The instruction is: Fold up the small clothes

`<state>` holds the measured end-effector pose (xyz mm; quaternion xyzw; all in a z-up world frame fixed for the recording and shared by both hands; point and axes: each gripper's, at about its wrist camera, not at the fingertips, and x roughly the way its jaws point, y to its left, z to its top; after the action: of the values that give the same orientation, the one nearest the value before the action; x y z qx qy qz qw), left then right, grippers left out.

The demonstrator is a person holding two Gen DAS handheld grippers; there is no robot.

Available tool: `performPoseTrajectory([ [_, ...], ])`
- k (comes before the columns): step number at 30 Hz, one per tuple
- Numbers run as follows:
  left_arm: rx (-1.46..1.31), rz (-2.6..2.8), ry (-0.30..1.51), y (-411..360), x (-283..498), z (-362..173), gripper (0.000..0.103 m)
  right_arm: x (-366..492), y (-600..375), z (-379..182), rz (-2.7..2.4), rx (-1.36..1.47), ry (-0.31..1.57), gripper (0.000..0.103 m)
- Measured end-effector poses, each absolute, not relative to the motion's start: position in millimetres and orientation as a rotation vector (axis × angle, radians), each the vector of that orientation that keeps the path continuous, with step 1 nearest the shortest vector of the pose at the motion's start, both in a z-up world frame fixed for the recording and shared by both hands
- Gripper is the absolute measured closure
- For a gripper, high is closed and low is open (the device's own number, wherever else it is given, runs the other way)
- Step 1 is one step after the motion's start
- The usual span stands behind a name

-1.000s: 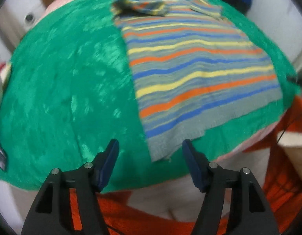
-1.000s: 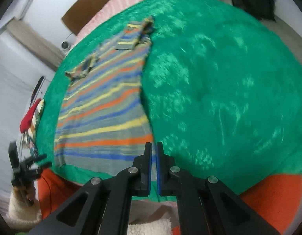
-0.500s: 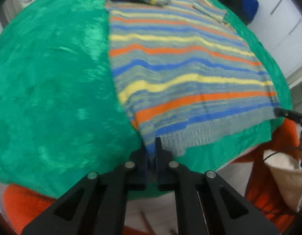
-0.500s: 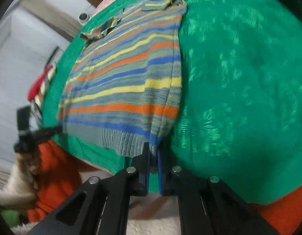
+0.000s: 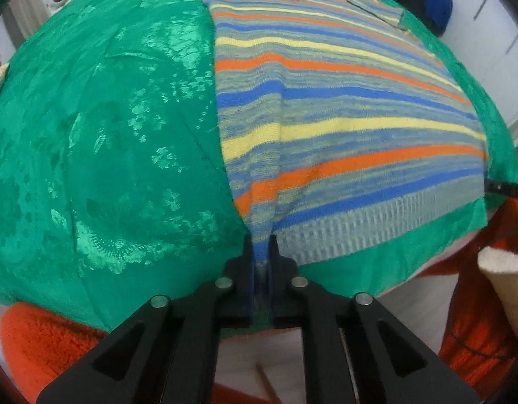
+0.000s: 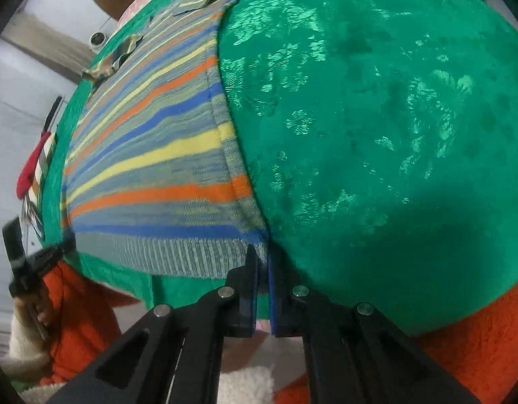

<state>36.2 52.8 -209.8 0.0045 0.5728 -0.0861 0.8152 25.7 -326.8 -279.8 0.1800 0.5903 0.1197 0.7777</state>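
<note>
A striped knit sweater [image 5: 343, 107] in grey, blue, orange and yellow lies flat on a green patterned cloth [image 5: 107, 134]. My left gripper [image 5: 260, 239] pinches the sweater's near left hem corner, which bunches up into the jaws; the jaws are opening slightly with the fabric still between them. In the right wrist view the sweater [image 6: 151, 155] fills the left half. There my right gripper [image 6: 263, 252] is shut on the near right hem corner at the ribbed edge. The sleeves lie folded in at the far end.
The green cloth [image 6: 376, 134] reaches well right of the sweater. An orange fleece sleeve [image 6: 80, 320] and a hand with the other gripper [image 6: 33, 262] sit at the lower left. Red-handled items [image 6: 32, 168] lie off the cloth's left edge. A blue object [image 5: 430, 3] stands far right.
My left gripper went from open above the cloth to shut on the left hem corner. Both grippers came down close to the sweater, and the right one now grips the right hem corner.
</note>
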Motion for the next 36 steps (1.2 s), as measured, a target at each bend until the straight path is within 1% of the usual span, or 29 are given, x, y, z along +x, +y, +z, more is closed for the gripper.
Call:
performPoseTrajectory([
  [1,0.0,-0.182,1.222,52.9,35.2,-207.5,0.094,23.5,-327.6,-278.1,0.263,0.38,1.274,0.098],
  [2,0.001,-0.185,1.227,53.0,32.7,-205.3,0.084,22.1,-328.1,-275.2,0.268,0.38,1.275,0.098],
  [3,0.021,-0.181,1.242,60.0,24.3,-199.9,0.072,19.3,-330.9,-271.6,0.282,0.387,1.283,0.093],
  [4,0.071,-0.151,1.254,60.8,20.3,-193.7,0.044,15.2,-335.2,-267.8,0.293,0.385,1.304,0.083],
  [5,0.115,-0.11,1.235,62.8,13.5,-188.3,0.03,12.4,-337.2,-264.3,0.285,0.365,1.323,0.079],
  [7,0.169,-0.049,1.144,65.3,6.7,-165.5,0.028,6.3,-347.0,-241.5,0.234,0.251,1.311,0.066],
  [9,0.147,-0.002,1.049,74.3,14.5,-140.8,0.02,12.4,-354.4,-209.0,0.154,0.087,1.23,0.058],
  [10,0.119,0.022,1.001,78.9,20.4,-132.1,0.012,19.5,-356.0,-193.2,0.131,0.022,1.18,0.057],
  [11,0.091,0.047,0.956,83.3,26.0,-125.5,0.007,32.4,-353.3,-171.7,0.118,-0.052,1.105,0.055],
  [13,0.01,0.147,0.831,97.4,43.8,-116.8,0.006,61.6,-340.5,-142.9,0.145,-0.131,1.0,0.05],
  [15,-0.026,0.232,0.771,109.8,54.4,-122.9,0.006,101.9,-314.5,-125.3,0.22,-0.21,0.898,0.048],
  [17,-0.053,0.326,0.754,121.4,63.1,-137.4,0.006,146.9,-281.9,-124.0,0.31,-0.273,0.842,0.048],
  [20,-0.078,0.406,0.736,133.0,58.0,-163.9,0.006,213.7,-233.9,-146.0,0.396,-0.347,0.832,0.049],
  [22,-0.07,0.426,0.791,141.8,54.4,-180.7,0.006,253.2,-204.2,-170.9,0.408,-0.414,0.876,0.051],
  [24,-0.086,0.419,0.845,147.0,58.2,-186.2,0.006,281.9,-184.5,-193.0,0.402,-0.454,0.892,0.052],
  [26,-0.115,0.415,0.828,150.9,59.5,-184.5,0.006,302.8,-174.8,-211.9,0.37,-0.472,0.892,0.052],
  [27,-0.115,0.416,0.829,151.7,61.8,-185.9,0.006,313.9,-174.2,-220.5,0.351,-0.46,0.897,0.055],
  [28,-0.106,0.416,0.839,150.2,65.3,-188.2,0.006,323.2,-180.9,-225.4,0.339,-0.408,0.912,0.08],
  [29,-0.099,0.415,0.847,149.5,68.4,-189.1,0.006,328.0,-189.6,-224.5,0.327,-0.353,0.92,0.102],
  [30,-0.093,0.416,0.848,148.0,69.2,-190.4,0.006,333.1,-202.8,-219.7,0.287,-0.291,0.926,0.099],
  [31,-0.091,0.415,0.844,146.4,70.9,-188.1,0.006,334.3,-227.9,-207.7,0.25,-0.193,0.9,0.1],
  [33,-0.093,0.408,0.84,149.7,69.9,-191.2,0.006,332.1,-265.7,-190.7,0.185,-0.109,0.864,0.1],
  [36,-0.11,0.404,0.837,150.4,71.5,-193.0,0.006,318.6,-356.8,-168.2,0.031,0.019,0.839,0.1],
])
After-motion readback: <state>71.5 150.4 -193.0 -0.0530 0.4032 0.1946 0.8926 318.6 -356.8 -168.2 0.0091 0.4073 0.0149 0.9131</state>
